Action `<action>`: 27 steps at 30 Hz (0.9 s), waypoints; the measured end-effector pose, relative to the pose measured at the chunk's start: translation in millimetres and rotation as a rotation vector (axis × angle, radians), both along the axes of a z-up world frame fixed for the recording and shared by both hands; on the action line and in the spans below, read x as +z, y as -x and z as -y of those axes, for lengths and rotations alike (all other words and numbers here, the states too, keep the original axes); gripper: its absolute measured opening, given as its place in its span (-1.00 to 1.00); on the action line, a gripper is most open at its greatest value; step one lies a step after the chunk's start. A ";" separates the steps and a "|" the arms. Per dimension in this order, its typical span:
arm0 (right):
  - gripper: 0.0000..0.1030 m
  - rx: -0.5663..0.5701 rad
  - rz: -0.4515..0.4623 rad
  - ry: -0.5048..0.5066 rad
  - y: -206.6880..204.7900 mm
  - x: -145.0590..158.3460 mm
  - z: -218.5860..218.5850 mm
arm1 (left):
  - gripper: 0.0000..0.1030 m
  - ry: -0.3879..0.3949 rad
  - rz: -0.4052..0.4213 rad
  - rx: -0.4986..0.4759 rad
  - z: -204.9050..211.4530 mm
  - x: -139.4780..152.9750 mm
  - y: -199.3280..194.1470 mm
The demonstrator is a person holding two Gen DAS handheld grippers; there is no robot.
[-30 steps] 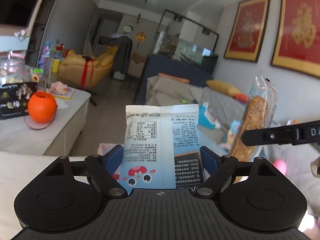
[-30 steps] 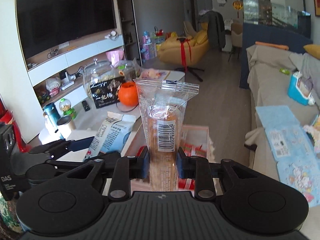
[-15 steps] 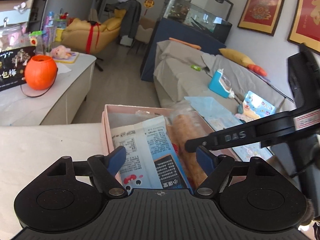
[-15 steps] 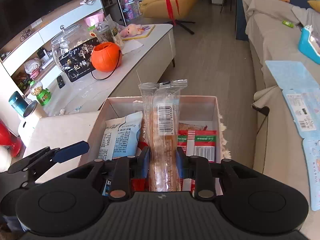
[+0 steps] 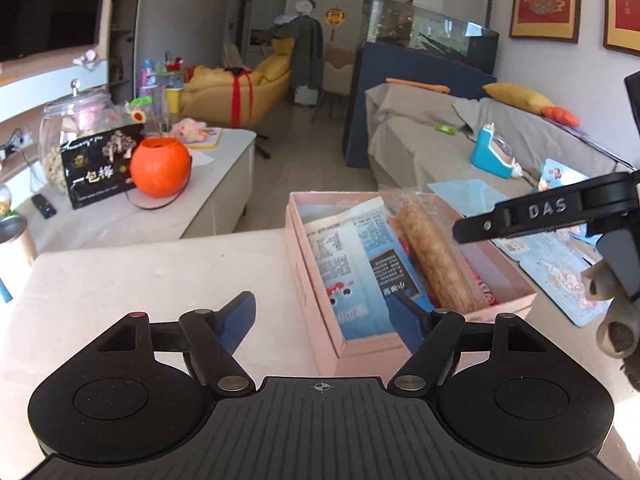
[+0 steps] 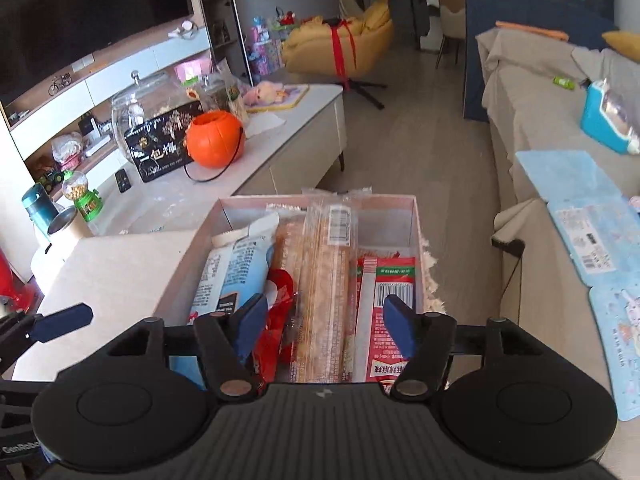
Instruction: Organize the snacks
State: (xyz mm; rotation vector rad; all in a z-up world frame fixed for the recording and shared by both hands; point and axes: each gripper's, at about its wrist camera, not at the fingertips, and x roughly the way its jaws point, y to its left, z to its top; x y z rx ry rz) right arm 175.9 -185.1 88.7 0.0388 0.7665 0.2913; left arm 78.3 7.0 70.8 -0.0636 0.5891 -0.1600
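Pale tabletop [image 5: 140, 272] with pink box [image 5: 306, 276], sofa [image 5: 424, 148] beyond.

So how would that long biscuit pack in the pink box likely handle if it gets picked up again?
The biscuit pack looks stiff along its length, since a solid bar fills the clear wrapper. The glossy film may be slippery. Its empty crimped end would probably flop. The contents look crumbly, so a hard squeeze could break them.

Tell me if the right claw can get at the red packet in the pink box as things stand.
Probably yes. The right claw hangs open over the pink box, and the red packet lies exposed by the right wall; only the long cracker pack crowds its left side.
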 end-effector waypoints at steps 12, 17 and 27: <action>0.61 0.066 0.034 0.061 143.6 -25.7 -39.5 | 0.53 -0.059 -0.066 0.104 -23.4 -49.4 108.4; 0.61 0.079 -0.036 0.136 160.8 -65.9 -62.9 | 0.53 -0.097 -0.078 0.121 -21.8 -68.5 115.3; 1.00 -0.042 0.016 0.113 164.3 -97.8 -41.8 | 0.59 -0.122 -0.075 0.138 -8.8 -72.4 111.5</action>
